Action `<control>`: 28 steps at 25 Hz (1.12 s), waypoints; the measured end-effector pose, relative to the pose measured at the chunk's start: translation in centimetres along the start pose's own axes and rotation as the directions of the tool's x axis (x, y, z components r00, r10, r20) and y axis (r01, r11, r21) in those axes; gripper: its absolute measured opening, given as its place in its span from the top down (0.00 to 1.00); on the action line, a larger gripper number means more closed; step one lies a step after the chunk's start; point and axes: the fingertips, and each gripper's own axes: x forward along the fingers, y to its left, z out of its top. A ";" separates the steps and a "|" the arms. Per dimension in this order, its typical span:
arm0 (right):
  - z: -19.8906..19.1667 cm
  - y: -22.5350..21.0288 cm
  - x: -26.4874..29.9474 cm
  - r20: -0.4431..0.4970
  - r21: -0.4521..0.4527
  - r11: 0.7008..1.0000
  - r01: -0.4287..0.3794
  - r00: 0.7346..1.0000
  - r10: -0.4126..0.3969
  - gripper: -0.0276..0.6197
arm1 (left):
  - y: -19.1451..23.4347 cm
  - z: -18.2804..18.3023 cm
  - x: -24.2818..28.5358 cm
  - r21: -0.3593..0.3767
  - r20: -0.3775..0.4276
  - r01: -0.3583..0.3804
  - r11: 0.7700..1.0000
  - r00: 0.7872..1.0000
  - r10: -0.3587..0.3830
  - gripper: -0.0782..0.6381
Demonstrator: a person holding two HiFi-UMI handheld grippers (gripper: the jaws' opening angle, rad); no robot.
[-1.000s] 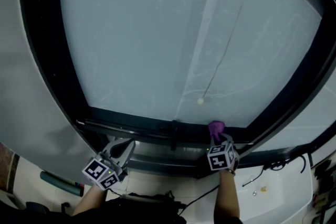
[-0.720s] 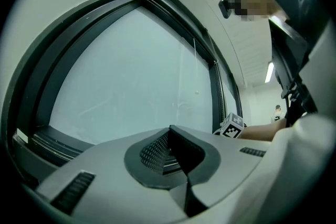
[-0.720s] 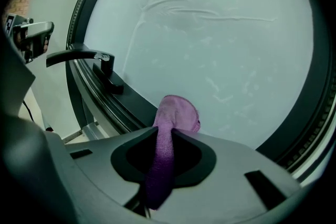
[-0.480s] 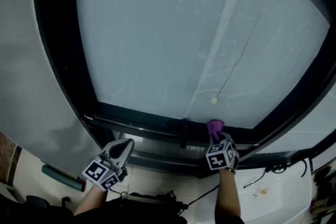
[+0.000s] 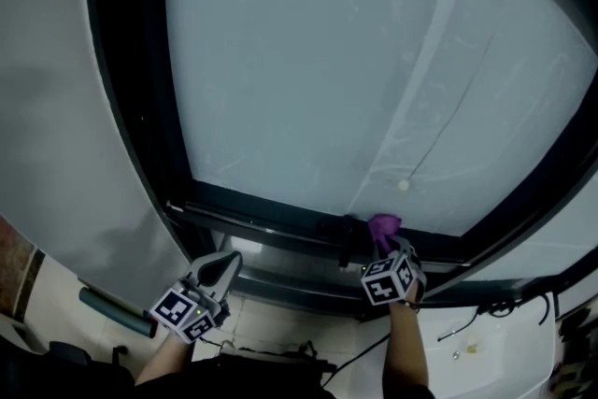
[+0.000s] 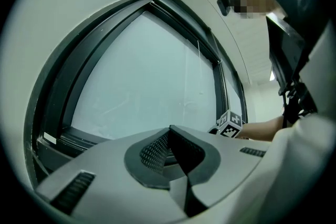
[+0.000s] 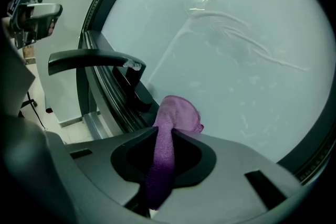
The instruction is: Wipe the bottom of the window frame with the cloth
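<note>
My right tool (image 5: 386, 248) is clenched on the purple cloth (image 5: 383, 225). The cloth's bunched end pokes out past the tips and lies against the bottom of the window frame (image 5: 262, 218), where the rail meets the glass (image 5: 318, 61). A dark handle (image 5: 348, 238) stands on the rail just to the left of the cloth. My left tool (image 5: 220, 266) hangs lower and well apart, its tips pressed together with nothing between them, pointing up toward the frame.
</note>
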 end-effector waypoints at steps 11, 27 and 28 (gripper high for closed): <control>1.5 1.5 0.3 0.043 0.096 0.994 -0.060 0.998 0.056 0.84 | 1.1 0.1 -1.1 0.006 -0.006 0.000 1.000 1.000 0.000 0.89; 4.5 3.0 -0.9 0.157 0.134 0.978 -0.159 0.978 0.137 0.84 | 2.4 0.3 -1.5 -0.007 0.001 -0.002 1.000 1.000 0.002 0.89; 4.6 3.1 -1.0 0.170 0.139 0.976 -0.169 0.975 0.144 0.84 | 2.4 0.3 -1.4 -0.008 -0.001 -0.001 1.000 1.000 0.001 0.89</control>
